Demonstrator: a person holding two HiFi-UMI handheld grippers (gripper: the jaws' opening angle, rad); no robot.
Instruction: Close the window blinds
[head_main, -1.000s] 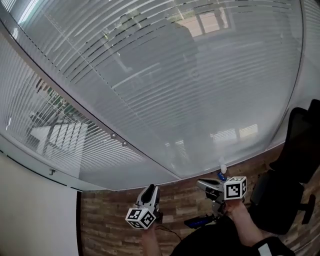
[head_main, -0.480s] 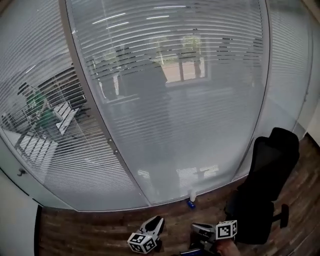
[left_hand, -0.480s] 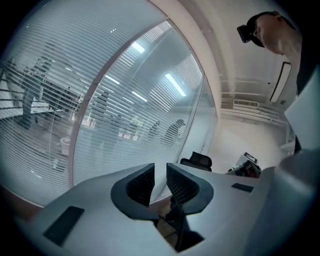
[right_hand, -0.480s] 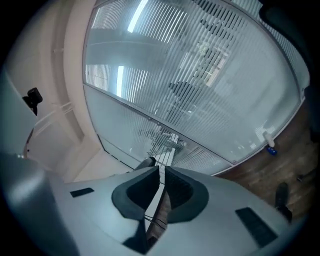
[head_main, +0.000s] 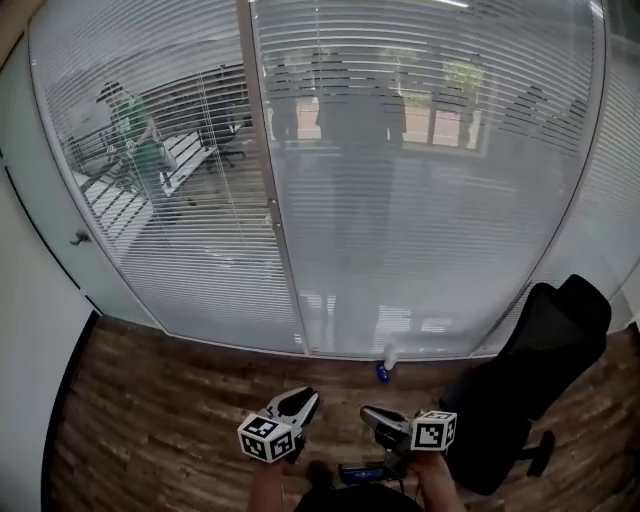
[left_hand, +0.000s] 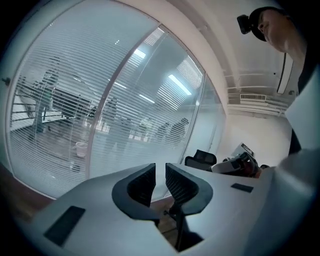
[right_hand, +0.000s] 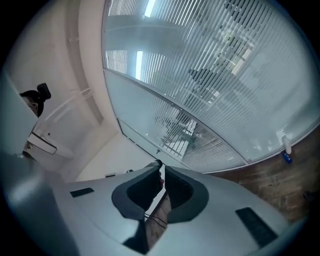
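Observation:
The window blinds (head_main: 400, 200) hang lowered behind a glass wall, their slats partly tilted so that shapes show through. They also fill the left gripper view as blinds (left_hand: 75, 115) and the right gripper view as blinds (right_hand: 225, 75). My left gripper (head_main: 305, 397) is held low, well short of the glass. Its jaws have just been closing and keep a narrow gap (left_hand: 160, 170) with nothing in it. My right gripper (head_main: 368, 412) is beside it. That one's jaws stand all but together (right_hand: 161, 167), empty.
A vertical frame post (head_main: 272, 210) splits the glass wall. A black office chair (head_main: 545, 350) stands at the right on the wooden floor (head_main: 150, 400). A white cup (head_main: 391, 355) and a small blue object (head_main: 381, 373) sit at the foot of the glass.
The head view has swung from a steep tilted look at the glass to an upright one showing the floor. Both grippers stay low in the frame, and the left jaws have narrowed.

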